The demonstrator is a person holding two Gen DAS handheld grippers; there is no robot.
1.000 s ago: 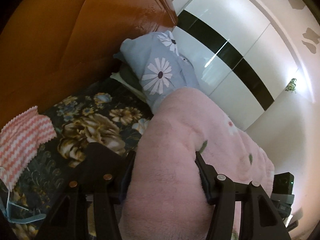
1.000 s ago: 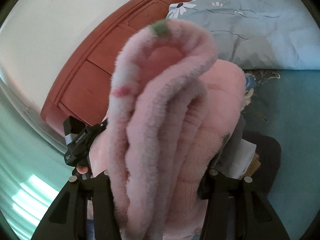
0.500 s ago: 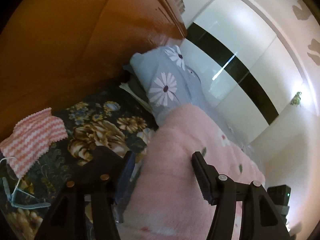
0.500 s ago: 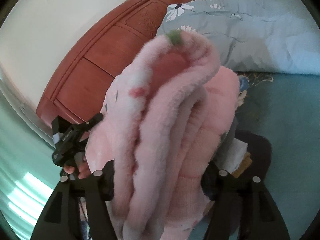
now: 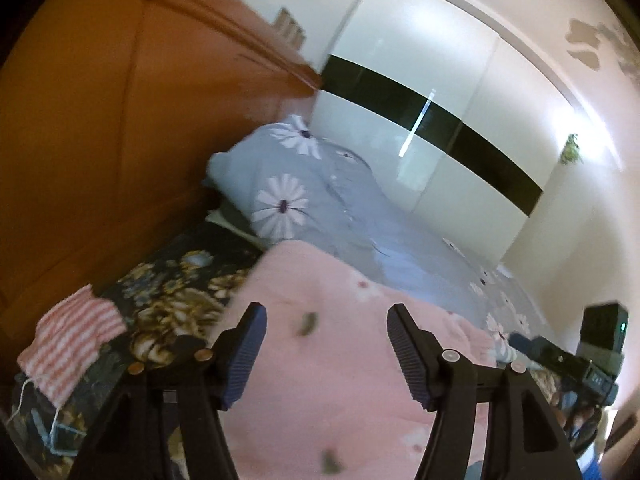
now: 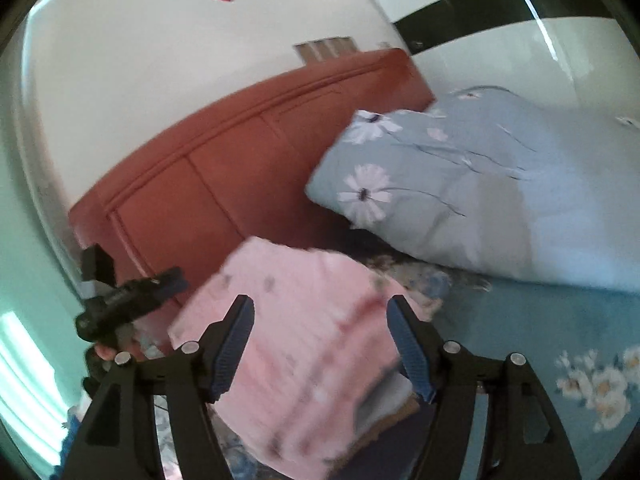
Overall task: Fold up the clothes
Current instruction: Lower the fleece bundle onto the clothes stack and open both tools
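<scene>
A folded pink fluffy garment (image 5: 332, 368) with small flower marks lies on the bed below both grippers; it also shows in the right wrist view (image 6: 304, 344). My left gripper (image 5: 324, 320) is open and empty above it, jaws wide apart and clear of the fabric. My right gripper (image 6: 320, 316) is open and empty above the same garment. Each gripper shows in the other's view, the right one at the far right (image 5: 576, 364) and the left one at the left (image 6: 124, 296).
A pink-and-white striped cloth (image 5: 76, 340) lies on the dark floral sheet (image 5: 176, 300) at the left. A blue-grey daisy quilt (image 6: 480, 188) is piled against the brown headboard (image 6: 224, 168). A white wardrobe (image 5: 440, 128) stands behind the bed.
Both grippers have opened and let go of the pink garment. It has dropped from between the jaws onto the bed, and both grippers have pulled back above it.
</scene>
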